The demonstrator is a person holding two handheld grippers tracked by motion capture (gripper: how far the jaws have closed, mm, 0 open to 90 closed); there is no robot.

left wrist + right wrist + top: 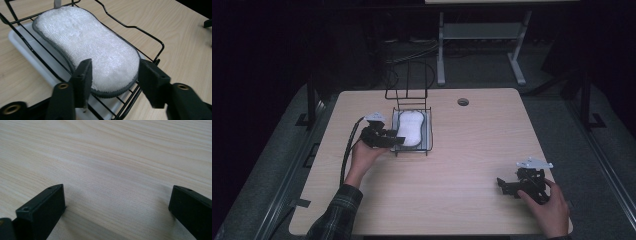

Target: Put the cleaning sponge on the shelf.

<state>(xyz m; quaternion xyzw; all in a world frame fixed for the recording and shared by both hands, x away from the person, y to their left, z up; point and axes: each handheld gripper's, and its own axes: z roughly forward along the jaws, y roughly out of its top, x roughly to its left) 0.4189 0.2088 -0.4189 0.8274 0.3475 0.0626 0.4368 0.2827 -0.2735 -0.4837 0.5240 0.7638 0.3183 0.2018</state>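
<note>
Sponge (87, 50) on wire rack (150, 40) between spread left claw (115, 80) (right claw (117, 207) agape over bare table (112, 157)).

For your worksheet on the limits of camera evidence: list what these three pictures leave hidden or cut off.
- Tray floor: left gripper view, covered by the white sponge.
- Sponge's near end: same view, partly behind the left gripper.
- Wire rack far end: cut off at the top.
- Right gripper jaws: high view, too small.

White sponge (87, 47), grey edging; black rack (140, 27).
</note>
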